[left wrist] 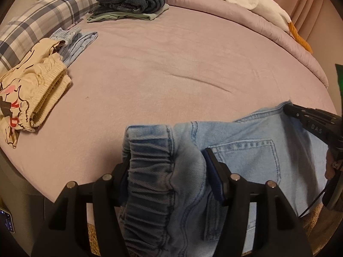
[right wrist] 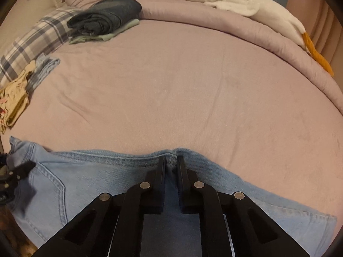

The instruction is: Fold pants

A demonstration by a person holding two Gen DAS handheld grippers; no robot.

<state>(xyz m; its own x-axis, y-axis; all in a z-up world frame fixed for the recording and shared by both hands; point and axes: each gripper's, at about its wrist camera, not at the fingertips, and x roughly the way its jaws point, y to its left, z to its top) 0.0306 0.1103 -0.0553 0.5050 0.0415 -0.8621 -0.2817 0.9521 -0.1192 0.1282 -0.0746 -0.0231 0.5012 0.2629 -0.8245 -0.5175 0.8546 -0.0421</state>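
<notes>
Pinching the light jeans [left wrist: 246,150], left gripper [left wrist: 167,171] grips waistband; right gripper [right wrist: 171,162] clamps an edge.

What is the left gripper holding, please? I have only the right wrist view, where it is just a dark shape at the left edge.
Observer: The left gripper is clamped on the gathered elastic waistband of the light blue jeans.
Operator: Thank you. Is the waistband flat or bunched there?
Observer: Bunched; a thick wad of it fills the space between the fingers.
Operator: And does my right gripper look closed from that side?
Observer: Yes, the right gripper pinches the jeans' top edge, beyond the back pocket.
</notes>
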